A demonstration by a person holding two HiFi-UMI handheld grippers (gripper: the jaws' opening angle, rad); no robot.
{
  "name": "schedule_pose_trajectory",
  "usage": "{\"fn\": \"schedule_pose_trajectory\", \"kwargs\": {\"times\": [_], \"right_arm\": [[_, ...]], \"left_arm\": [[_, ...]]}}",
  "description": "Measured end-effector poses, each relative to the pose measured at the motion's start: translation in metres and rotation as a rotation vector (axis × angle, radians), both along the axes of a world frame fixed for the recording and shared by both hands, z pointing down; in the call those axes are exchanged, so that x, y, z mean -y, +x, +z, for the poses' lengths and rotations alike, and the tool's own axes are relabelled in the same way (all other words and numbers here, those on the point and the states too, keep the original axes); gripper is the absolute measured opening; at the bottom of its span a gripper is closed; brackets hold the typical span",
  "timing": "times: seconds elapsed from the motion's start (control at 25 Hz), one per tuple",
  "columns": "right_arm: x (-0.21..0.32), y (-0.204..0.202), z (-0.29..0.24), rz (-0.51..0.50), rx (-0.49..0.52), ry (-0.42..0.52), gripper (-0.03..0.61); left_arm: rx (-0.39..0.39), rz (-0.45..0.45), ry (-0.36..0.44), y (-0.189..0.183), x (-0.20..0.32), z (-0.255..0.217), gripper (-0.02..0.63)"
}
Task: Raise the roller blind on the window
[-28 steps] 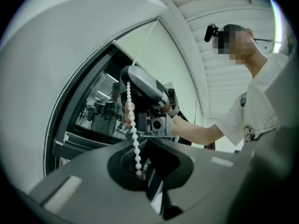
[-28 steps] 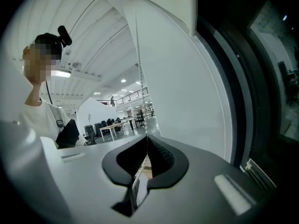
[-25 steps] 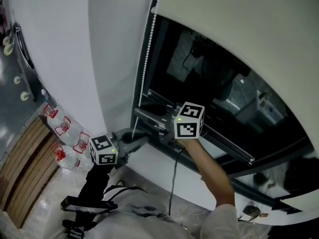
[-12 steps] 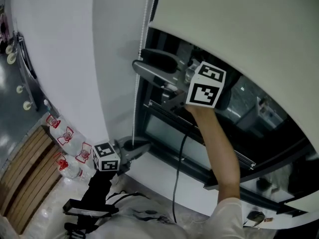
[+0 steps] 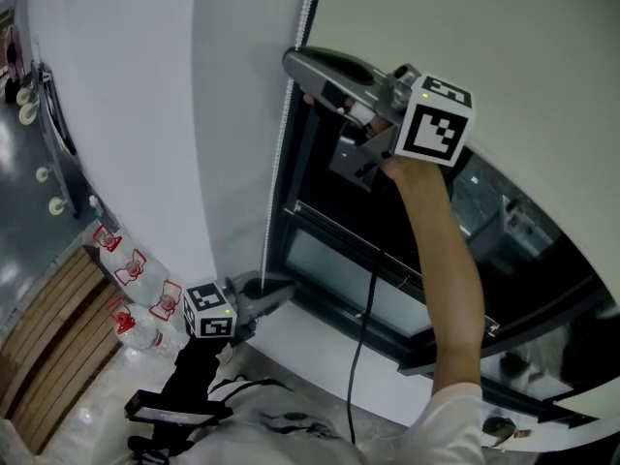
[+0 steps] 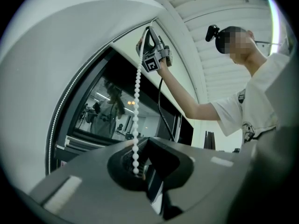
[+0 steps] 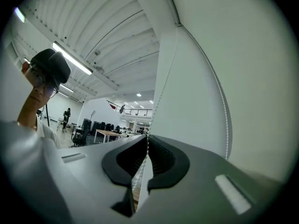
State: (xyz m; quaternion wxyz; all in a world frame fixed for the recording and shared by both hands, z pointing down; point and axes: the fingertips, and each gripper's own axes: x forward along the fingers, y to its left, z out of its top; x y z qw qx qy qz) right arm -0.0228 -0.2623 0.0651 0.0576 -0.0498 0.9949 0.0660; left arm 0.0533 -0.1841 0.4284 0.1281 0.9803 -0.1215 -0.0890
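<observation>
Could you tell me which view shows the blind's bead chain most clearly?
The left gripper view: the bead chain hangs close, each bead distinct against the dark window. The head view shows only a thin dotted line; the right gripper view, a faint pale thread.

Glossy grey floor down at the left. A few red-labelled water bottles sit along its wall edge, with a slatted wooden board just beside them and a black stand nearby.
</observation>
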Motion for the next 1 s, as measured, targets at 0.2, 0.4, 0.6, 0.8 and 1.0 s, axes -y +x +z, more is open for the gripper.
{"fn": "schedule_pose_trajectory", "kwargs": {"times": [0.2, 0.4, 0.6, 0.8, 1.0], "right_arm": [[-0.007, -0.004, 0.001, -0.051, -0.048, -0.067, 0.006], [-0.007, -0.007, 0.003, -0.087, -0.105, -0.141, 0.005], [-0.01, -0.009, 0.007, -0.099, -0.133, -0.166, 0.003], [-0.007, -0.002, 0.012, -0.094, -0.101, -0.182, 0.003], [-0.011, -0.007, 0.034, -0.074, -0.145, -0.173, 0.003]], "left_arm": [[-0.002, -0.002, -0.006, -0.002, -0.001, 0.002, -0.002], [-0.002, -0.002, -0.012, -0.001, 0.0, 0.004, -0.002], [-0.004, 0.001, -0.018, -0.001, -0.002, 0.007, -0.002], [-0.004, 0.005, -0.023, 0.0, -0.002, 0.009, -0.002], [-0.006, 0.005, -0.016, 0.0, -0.002, 0.008, -0.002]]}}
